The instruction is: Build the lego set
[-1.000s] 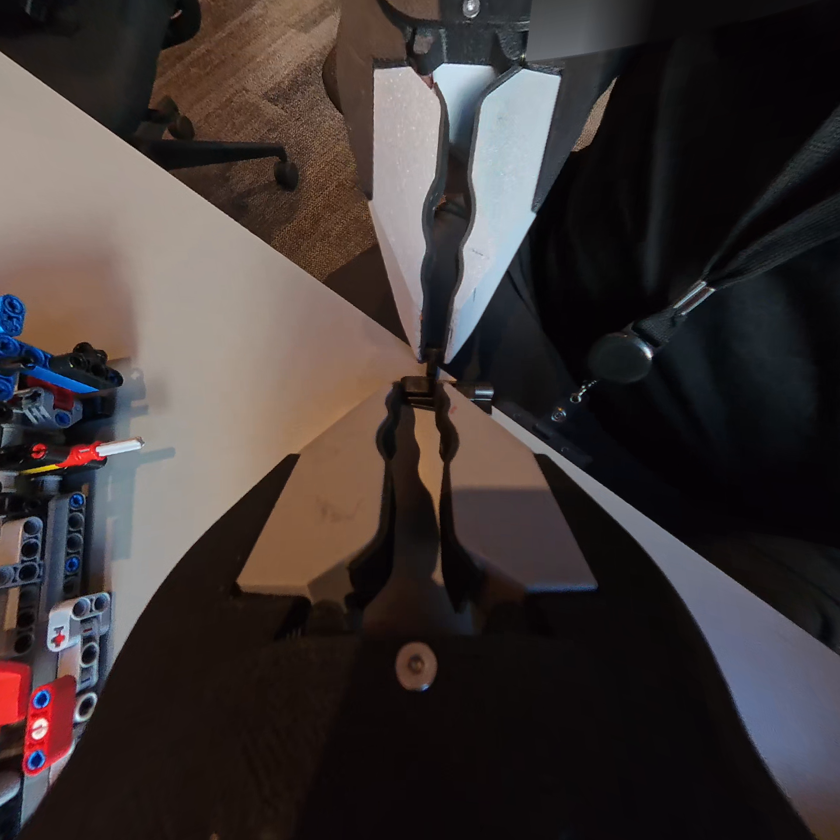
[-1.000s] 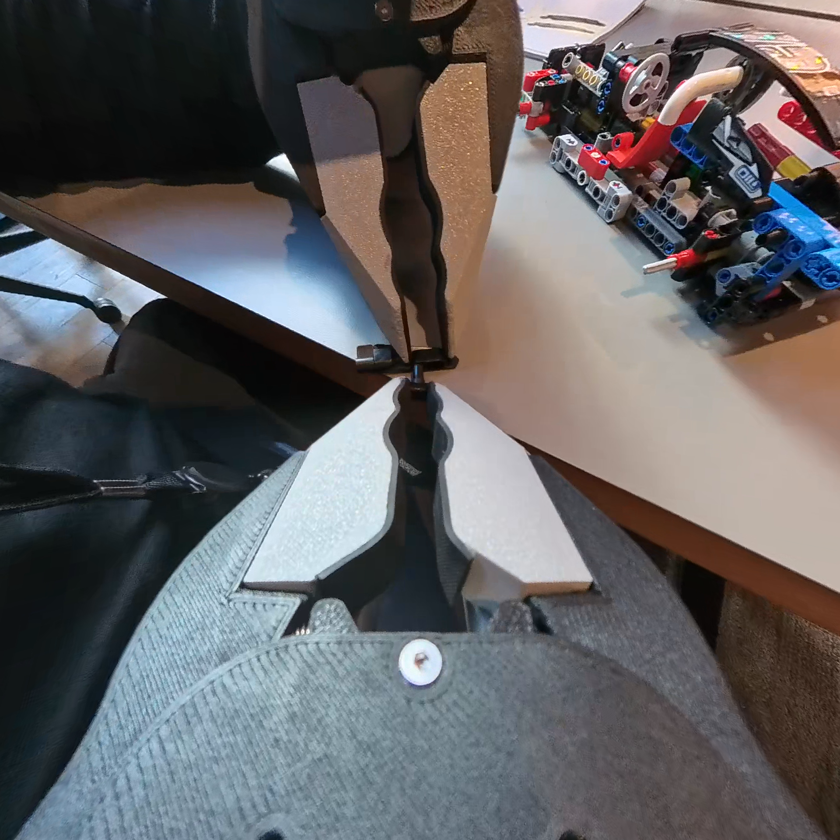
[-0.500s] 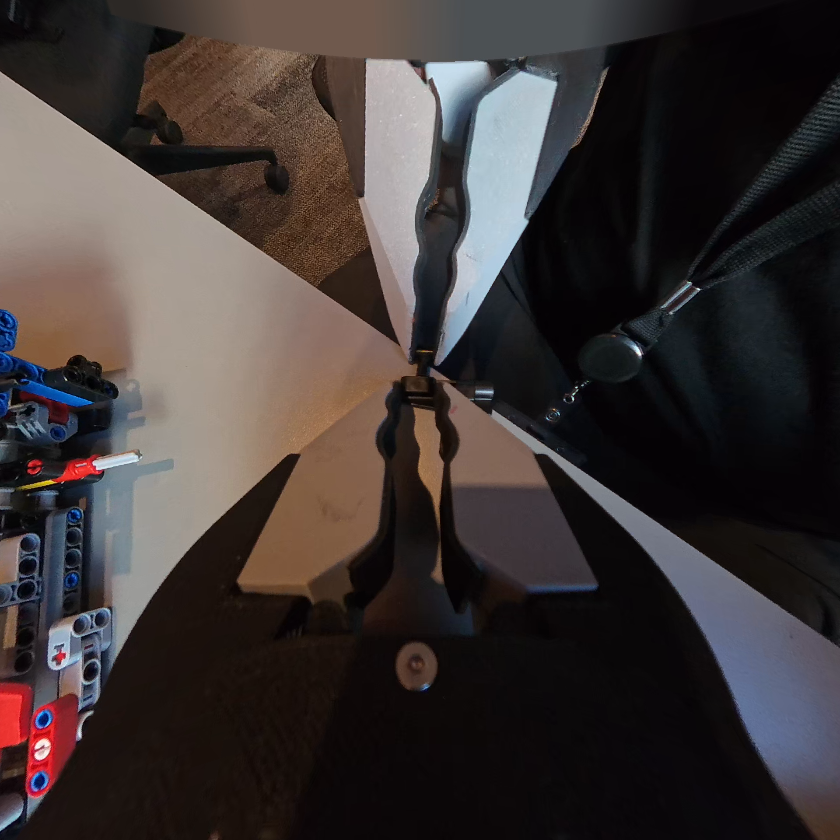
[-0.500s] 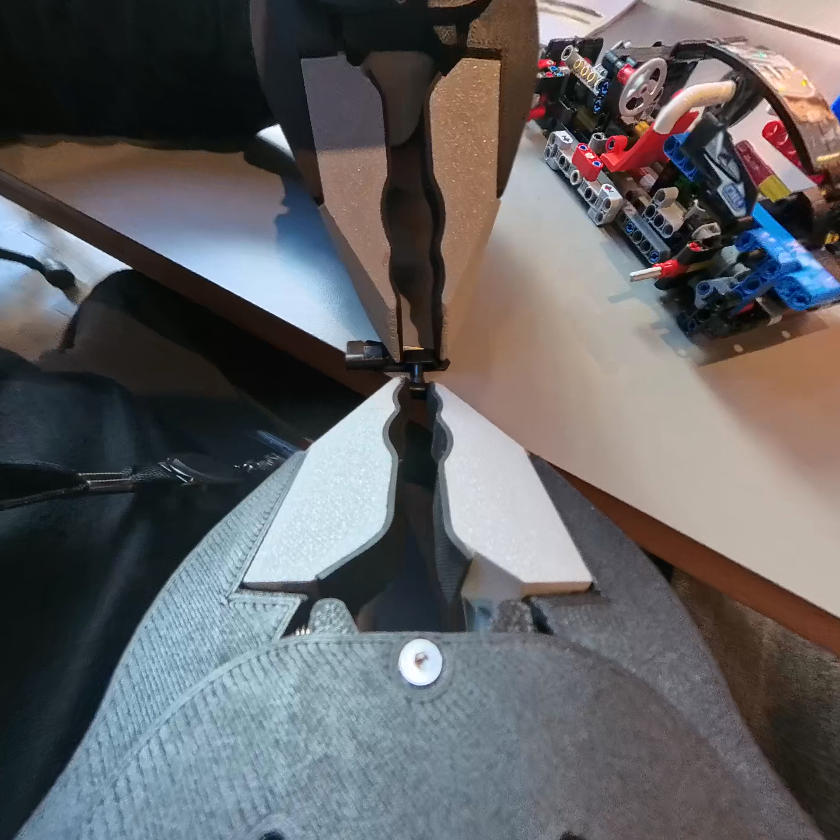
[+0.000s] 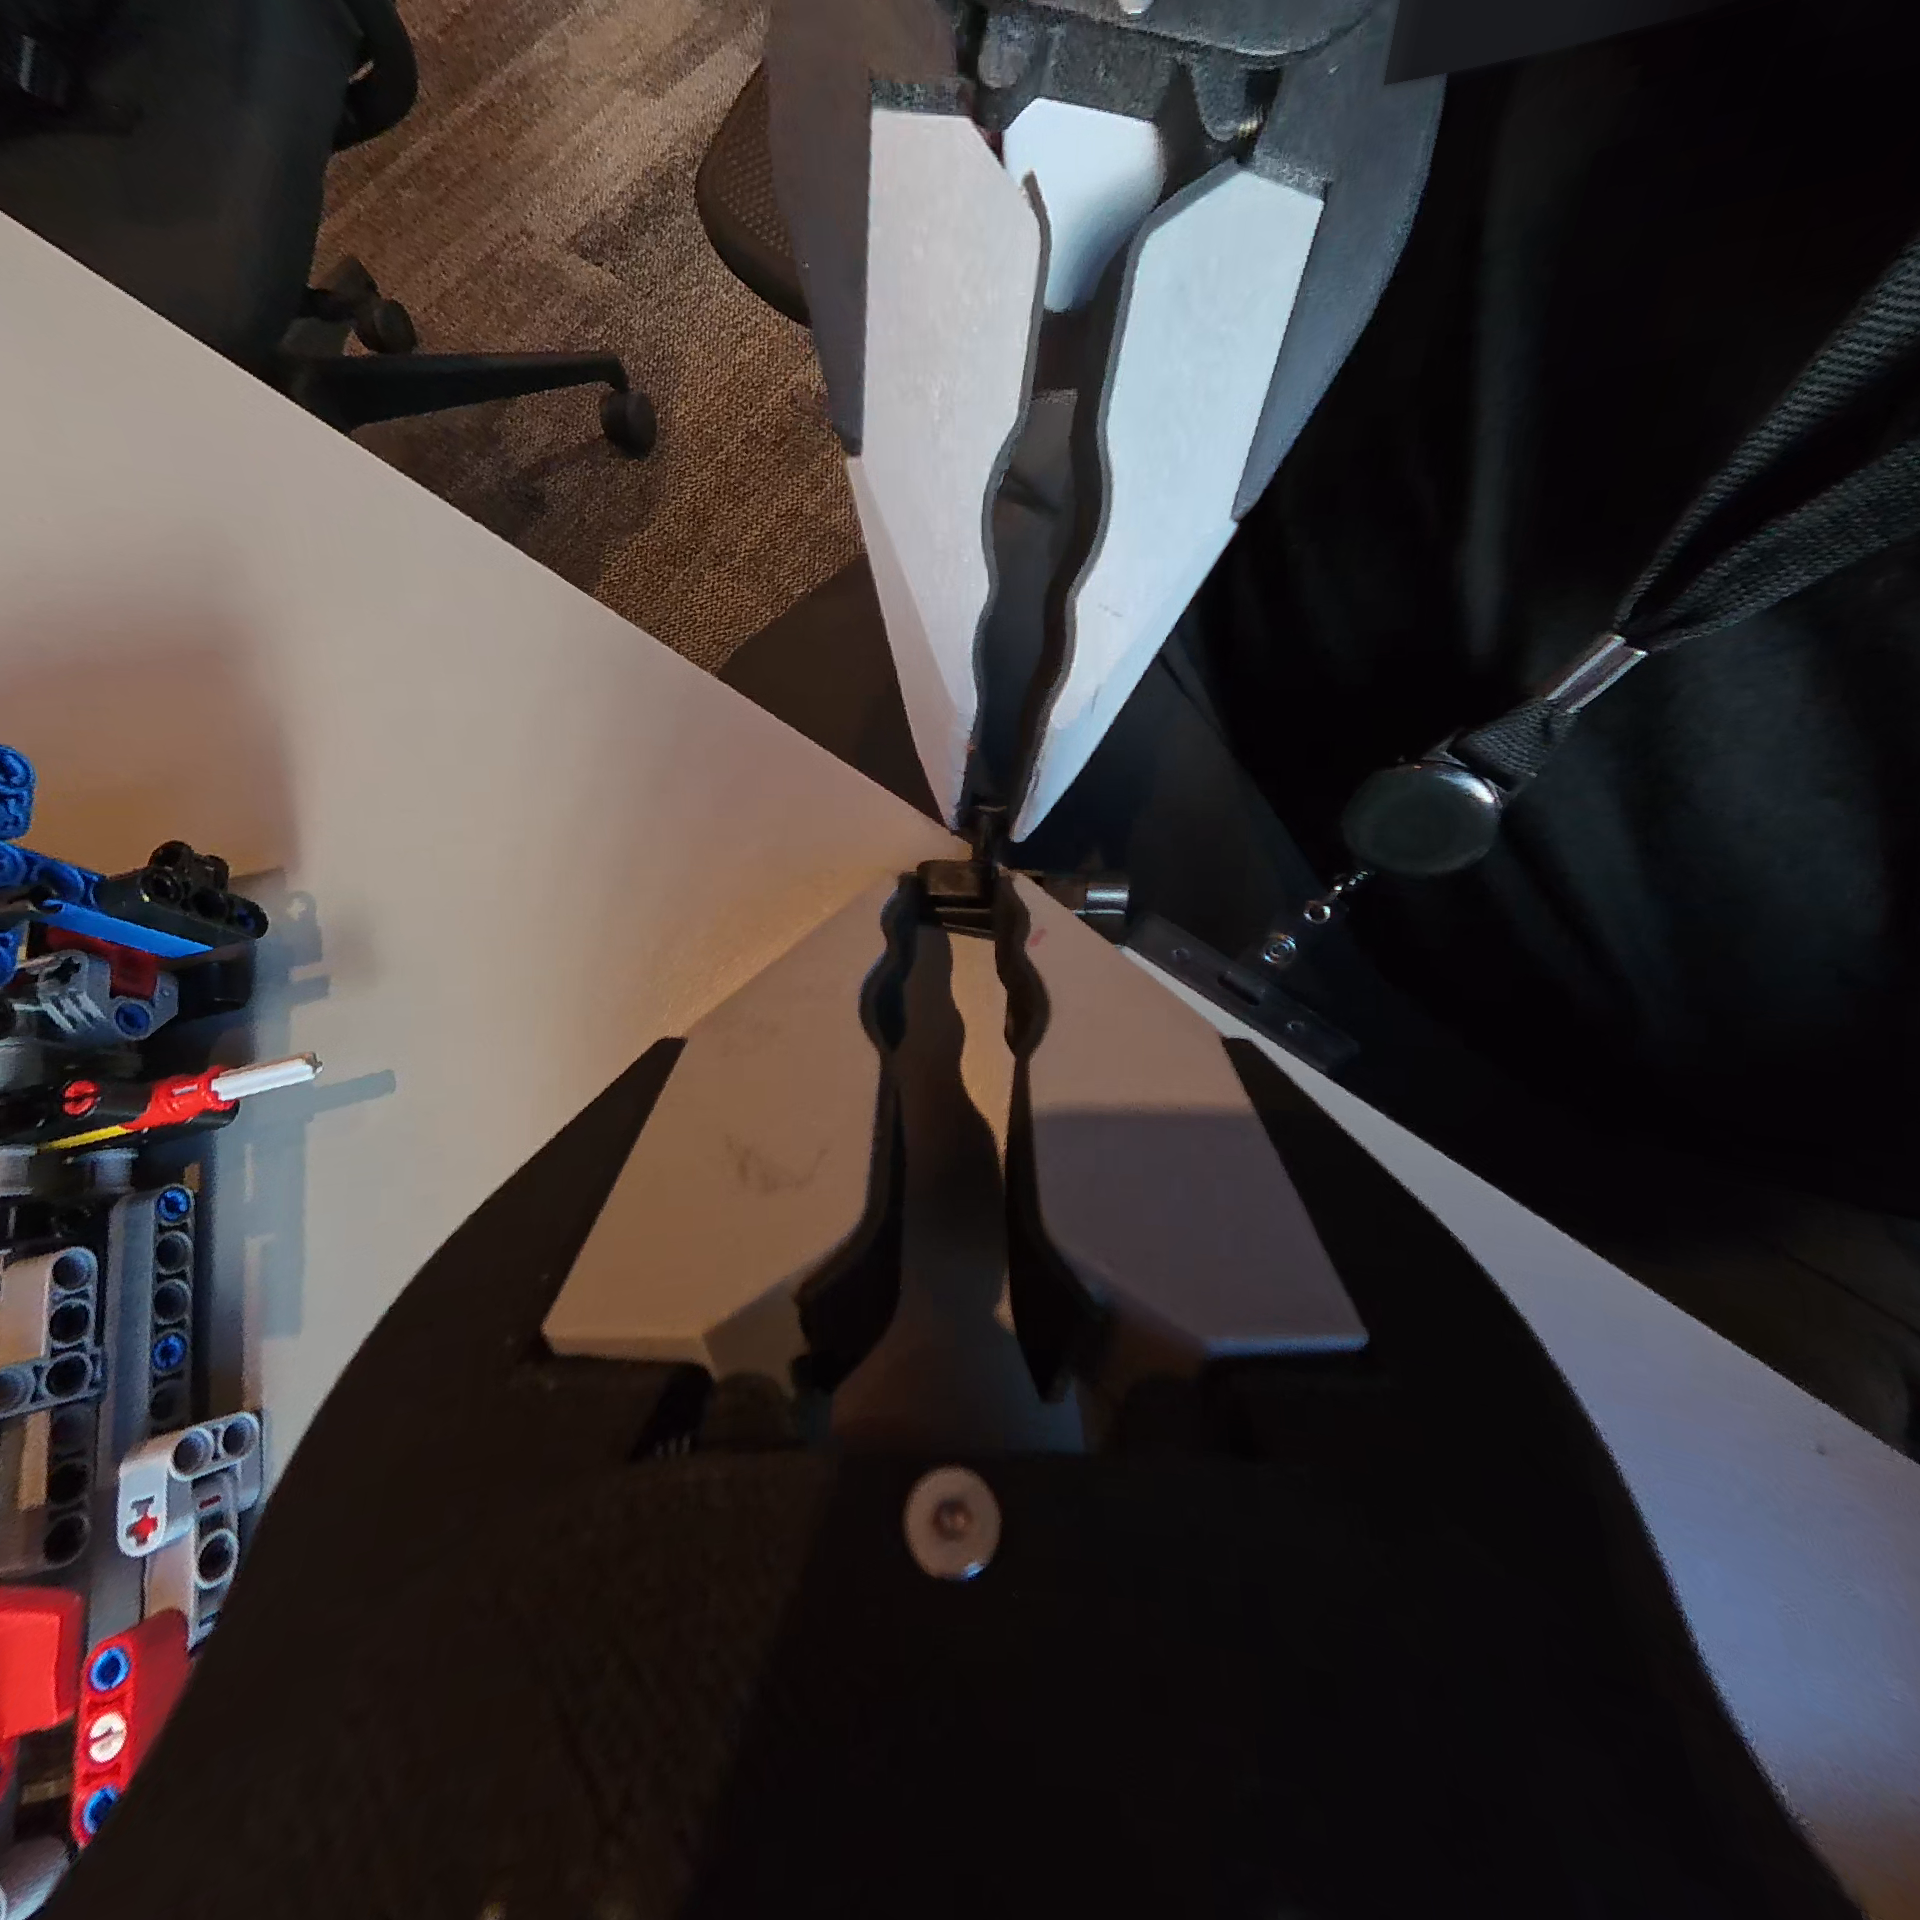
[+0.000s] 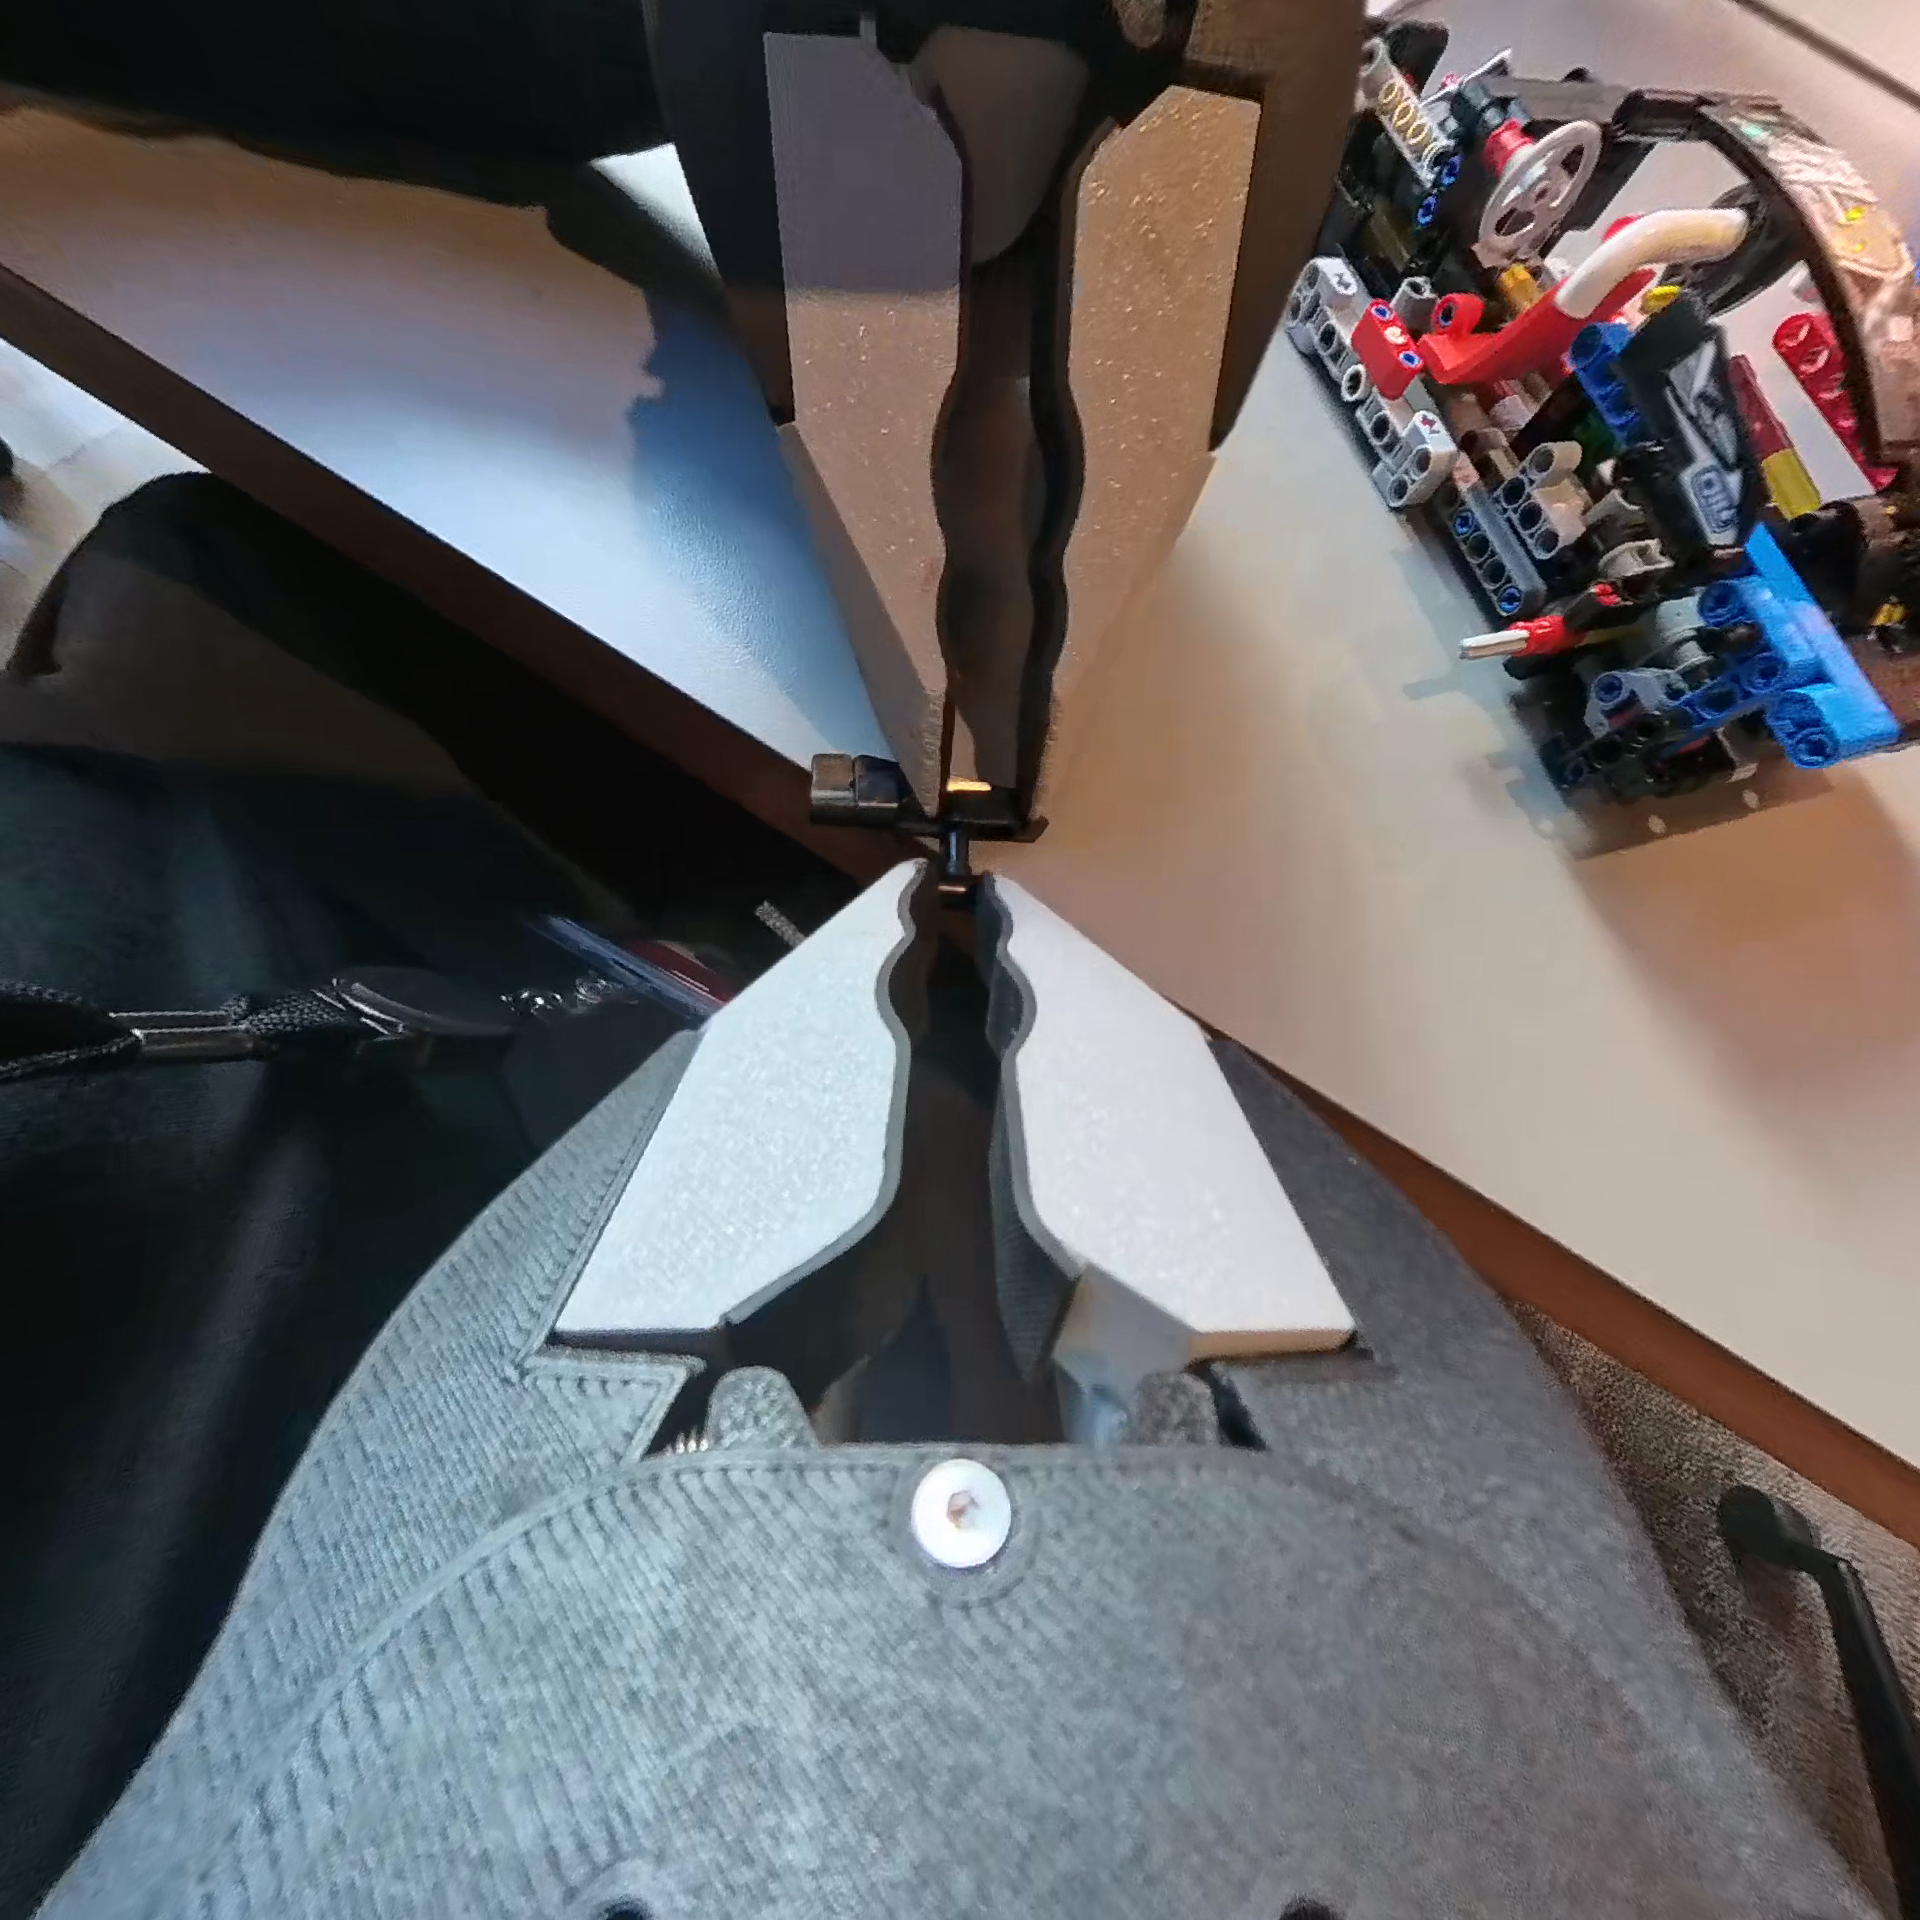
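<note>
The left gripper (image 5: 954, 902) pinches a small black plastic lego connector (image 5: 956, 891) in its jaws; the right gripper (image 6: 951, 878) pinches a thin black lego pin (image 6: 950, 854) (tips meeting over the white table (image 5: 436, 748) edge); since earlier, the part-built multicoloured lego model (image 6: 1621, 436) sits closer in the right wrist view.

My left gripper (image 5: 961, 902) was pinched shut on a small black connector piece (image 5: 954, 894) over the white table's (image 5: 436, 727) edge. The right gripper (image 5: 989, 816) came in from above, tip to tip, clamped on a thin black pin (image 5: 985, 831) touching that connector. The partly built lego model (image 5: 94, 1299) sat far left.
</note>
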{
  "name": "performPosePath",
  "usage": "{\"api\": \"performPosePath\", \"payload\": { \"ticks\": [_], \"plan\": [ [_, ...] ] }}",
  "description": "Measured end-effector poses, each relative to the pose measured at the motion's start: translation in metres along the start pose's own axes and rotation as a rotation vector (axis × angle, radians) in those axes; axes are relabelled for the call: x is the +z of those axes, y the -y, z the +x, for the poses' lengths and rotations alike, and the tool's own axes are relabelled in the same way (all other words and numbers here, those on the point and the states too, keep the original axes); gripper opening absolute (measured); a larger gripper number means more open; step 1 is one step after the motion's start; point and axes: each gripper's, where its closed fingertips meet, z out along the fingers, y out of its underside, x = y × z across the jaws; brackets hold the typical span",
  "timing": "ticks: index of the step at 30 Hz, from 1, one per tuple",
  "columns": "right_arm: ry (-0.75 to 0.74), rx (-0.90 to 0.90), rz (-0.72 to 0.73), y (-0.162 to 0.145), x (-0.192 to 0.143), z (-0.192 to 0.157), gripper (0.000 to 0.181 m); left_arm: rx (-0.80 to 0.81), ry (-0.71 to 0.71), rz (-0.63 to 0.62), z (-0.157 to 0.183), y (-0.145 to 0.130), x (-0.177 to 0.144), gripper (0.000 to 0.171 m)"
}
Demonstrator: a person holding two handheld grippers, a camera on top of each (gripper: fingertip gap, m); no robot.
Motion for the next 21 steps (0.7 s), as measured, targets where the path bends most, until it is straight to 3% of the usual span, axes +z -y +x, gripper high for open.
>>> {"api": "performPosePath", "payload": {
  "ticks": [21],
  "plan": [
    [0.015, 0.075, 0.065, 0.0032, -0.0018, 0.0003, 0.004, 0.002, -0.010, -0.001, 0.0012, 0.0000, 0.0002, 0.012]
  ]
}}
